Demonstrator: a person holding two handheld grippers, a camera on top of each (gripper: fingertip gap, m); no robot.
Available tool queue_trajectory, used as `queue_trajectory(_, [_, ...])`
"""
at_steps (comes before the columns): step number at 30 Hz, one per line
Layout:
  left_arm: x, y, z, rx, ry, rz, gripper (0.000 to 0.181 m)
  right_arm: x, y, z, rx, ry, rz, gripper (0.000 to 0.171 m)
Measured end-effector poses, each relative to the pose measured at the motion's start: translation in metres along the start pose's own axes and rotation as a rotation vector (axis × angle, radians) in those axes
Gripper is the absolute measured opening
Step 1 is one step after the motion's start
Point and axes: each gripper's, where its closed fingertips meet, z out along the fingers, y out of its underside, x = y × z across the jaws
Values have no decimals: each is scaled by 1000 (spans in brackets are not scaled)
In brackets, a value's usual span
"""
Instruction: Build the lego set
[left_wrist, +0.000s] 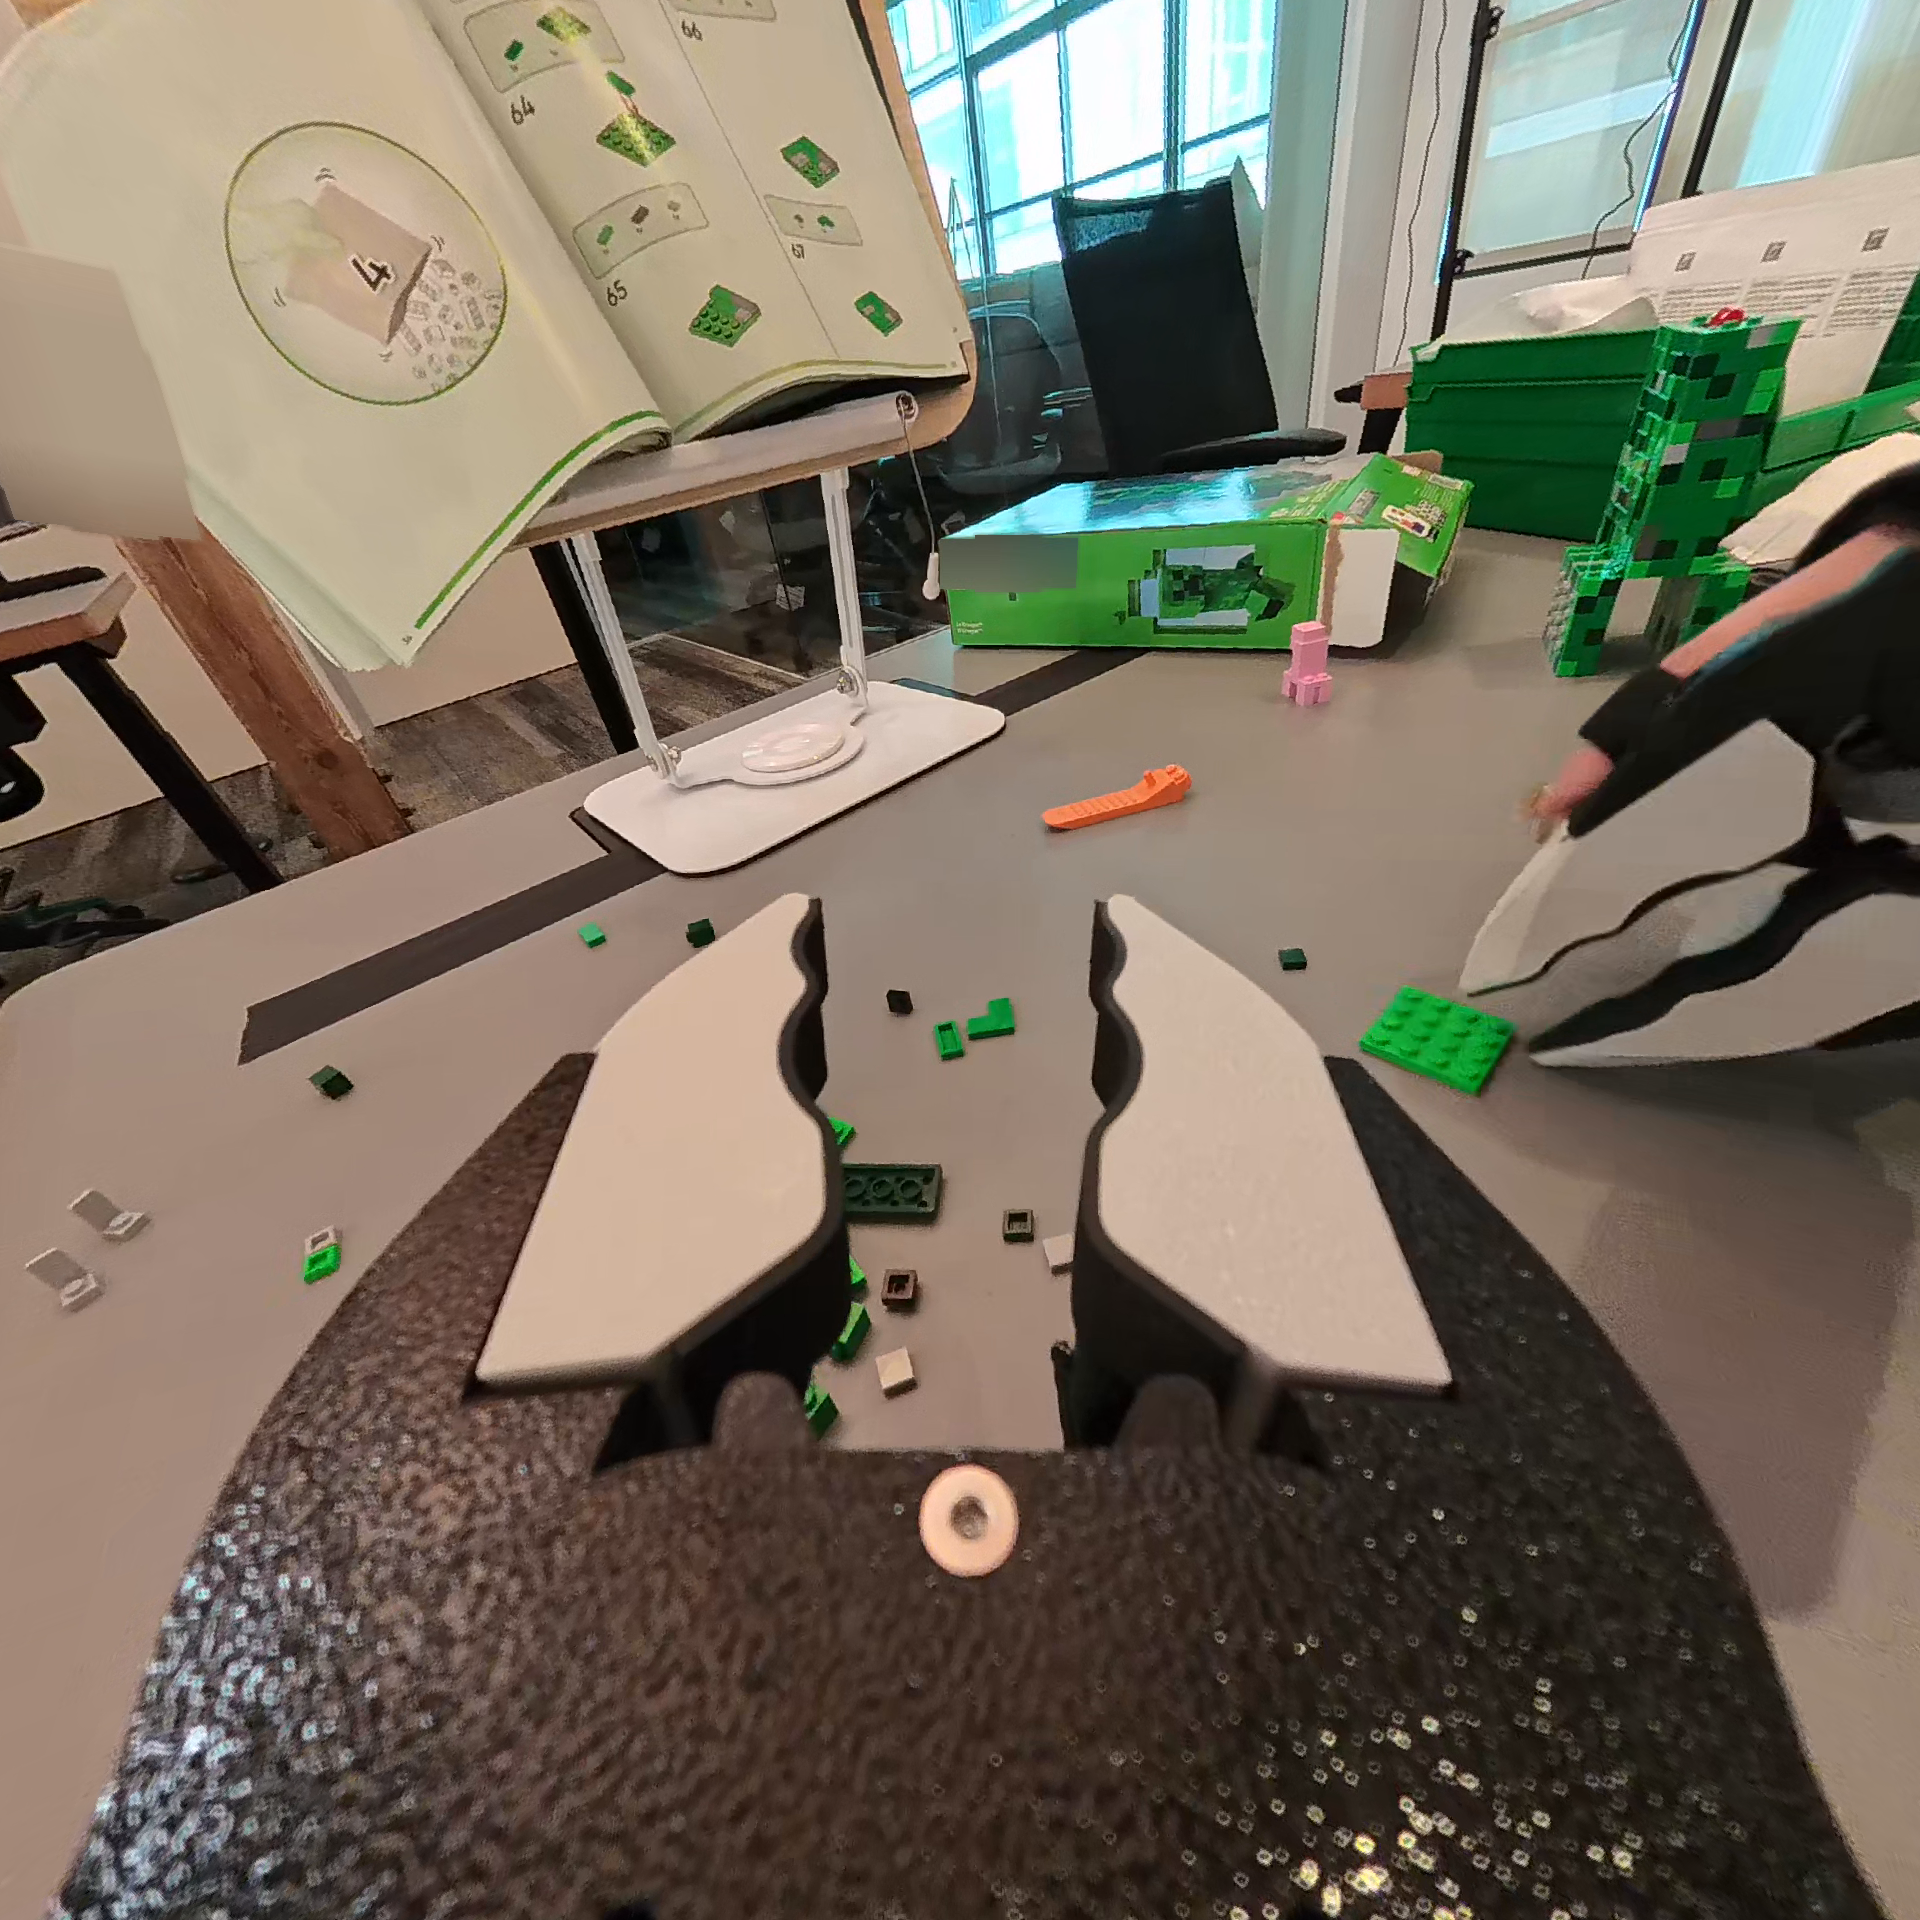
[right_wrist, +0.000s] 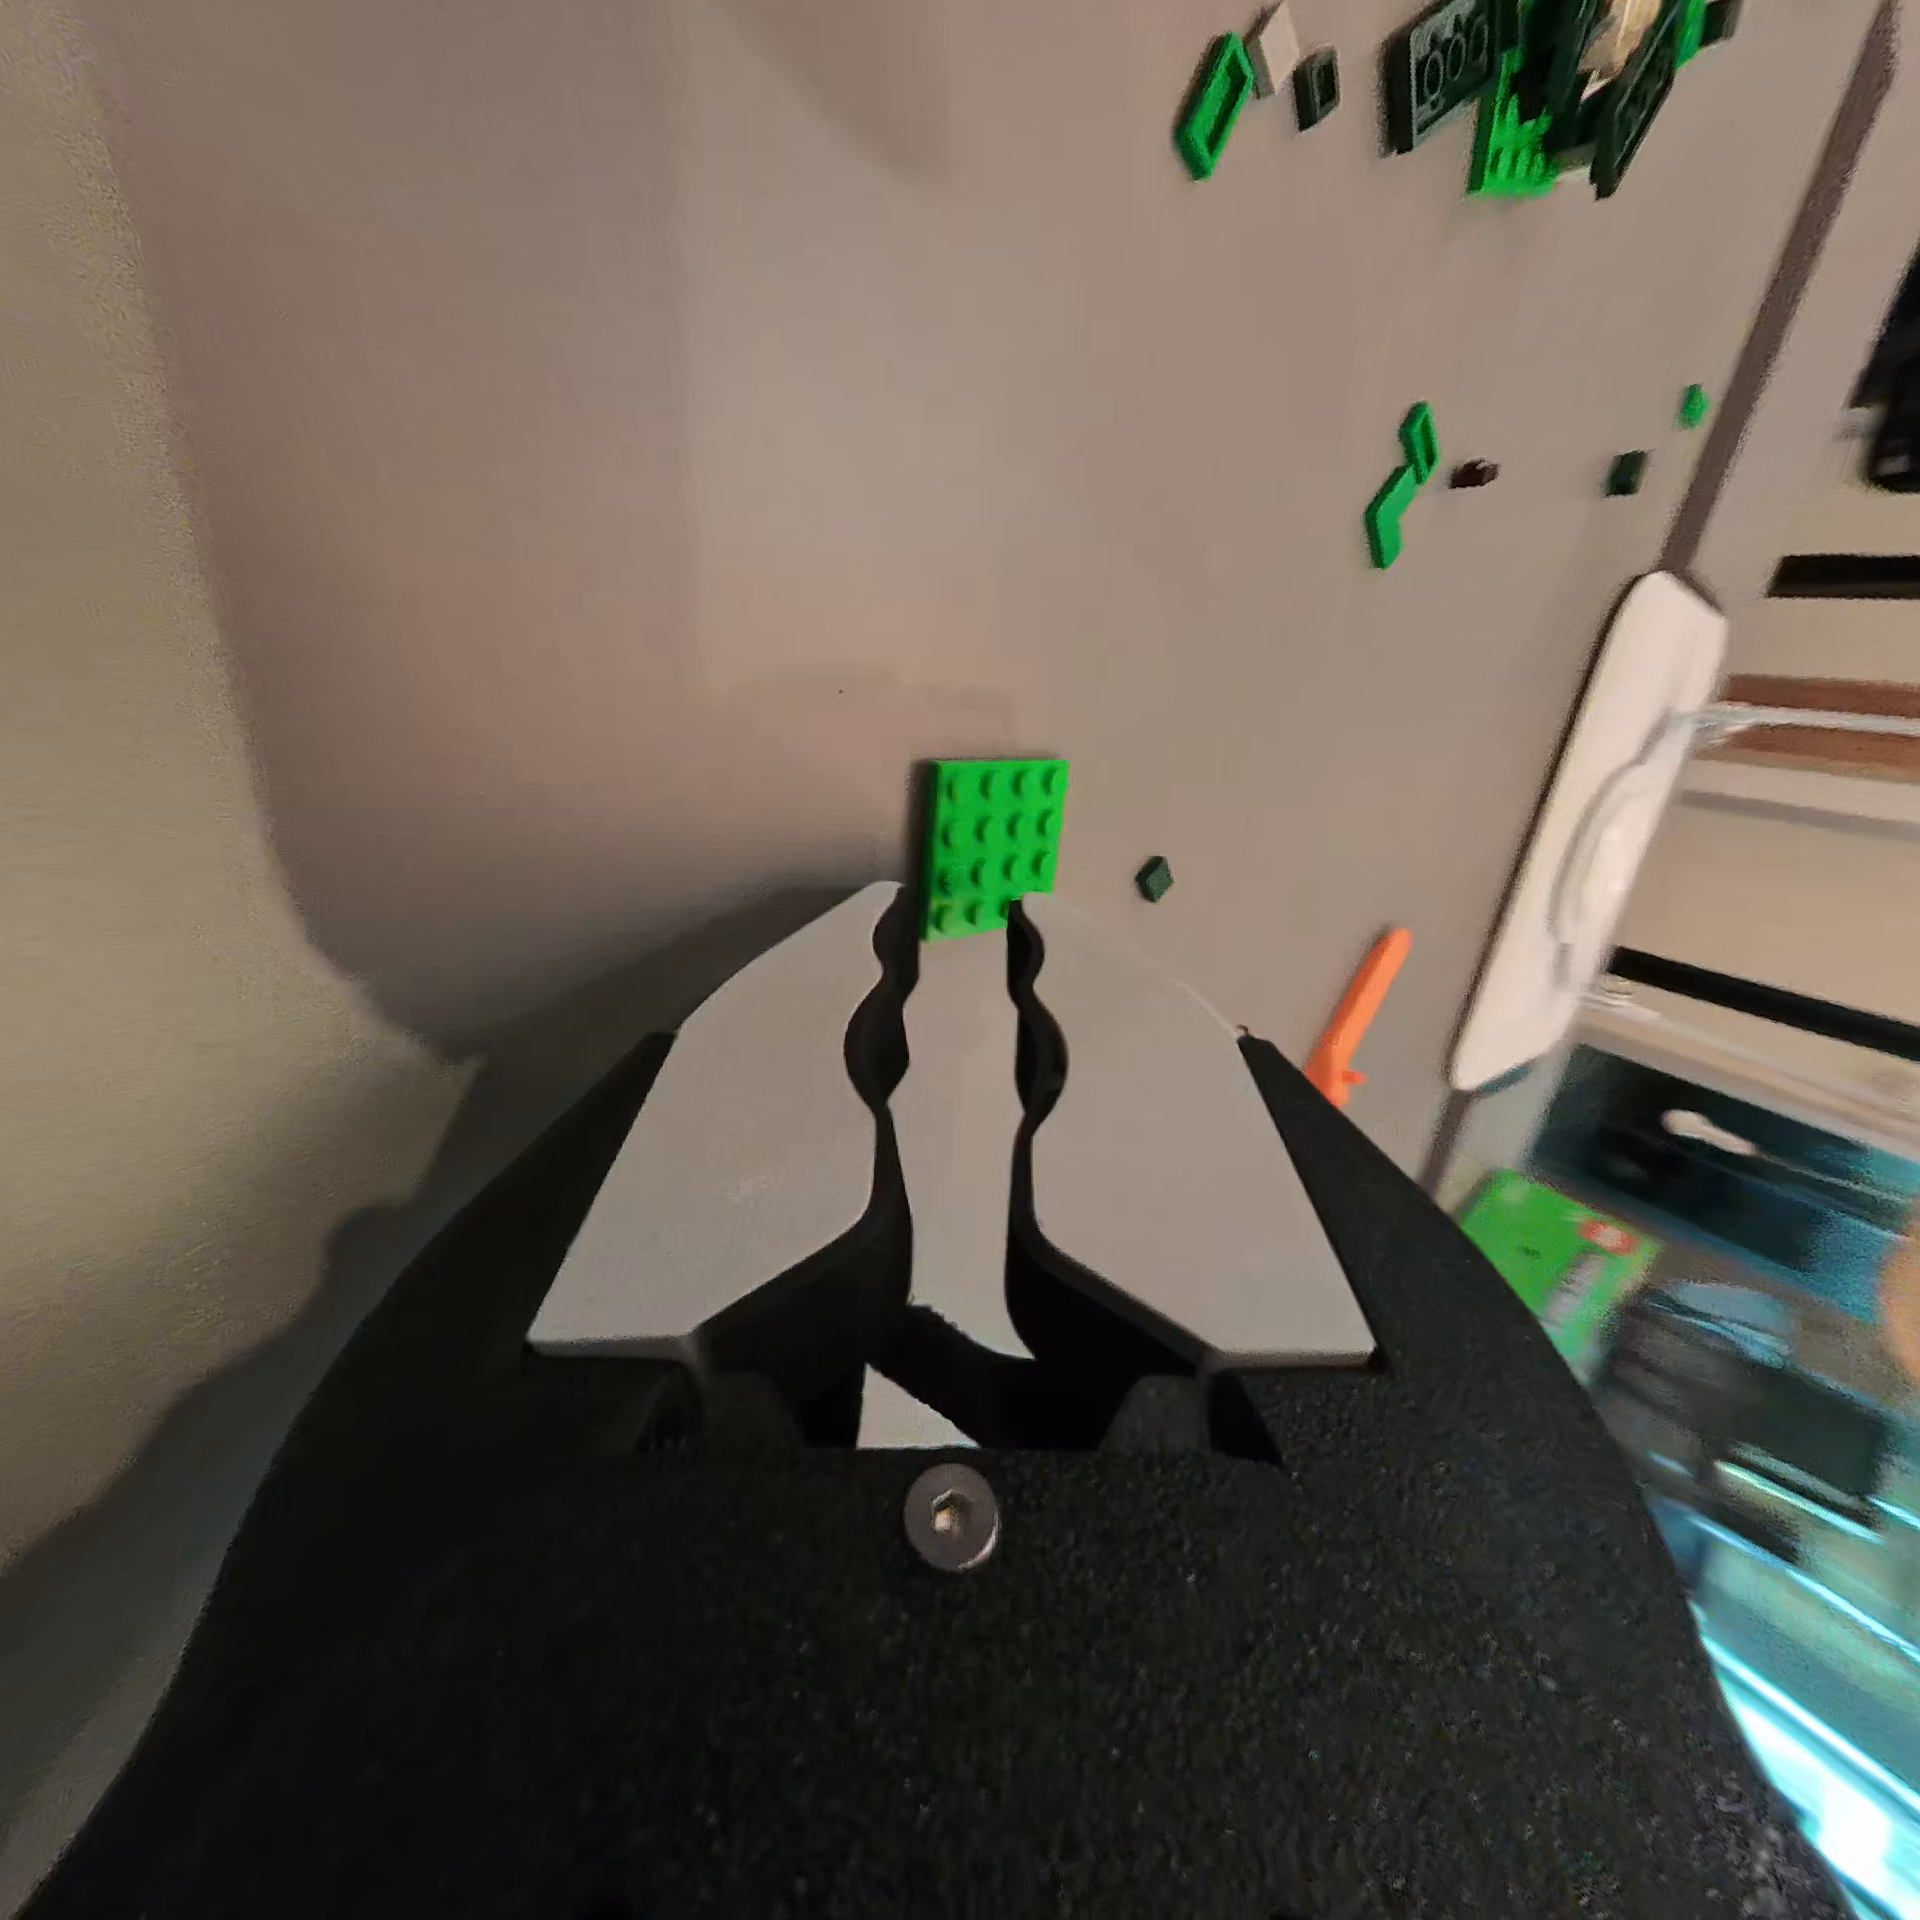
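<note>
Right claw reaches its slightly parted tips to the near edge of the bright green square plate lying flat on the grey desk; whether it grips is unclear. Left claw hangs wide open and empty over scattered small pieces left of that plate, orange brick separator beyond.

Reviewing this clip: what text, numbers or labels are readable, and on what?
I don't transcribe writing; it stands on:
Booklet: printed numbers beside step diagrams.
Box: branding and small print, blurred in the right wrist view.
White sheets at the back: code squares, text too small.
</note>
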Motion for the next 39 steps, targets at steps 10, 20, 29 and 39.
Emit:
queue_trajectory(10, [1, -7, -3, 35, 18, -19, 48, 19, -4, -16, 532, -459, 383, 42])
queue_trajectory(20, [0, -8, -4, 38, 15, -12, 49, 5, -9, 12, 411, -525, 297, 32])
queue_trajectory(29, [3, -10, -4, 47, 18, -4, 53, 12, -11, 4, 429, -413, 389, 44])
queue_trajectory(39, [-18, -23, -17, 122, -144, -5, 52, 127, 13, -11, 766, 315, 896, 26])
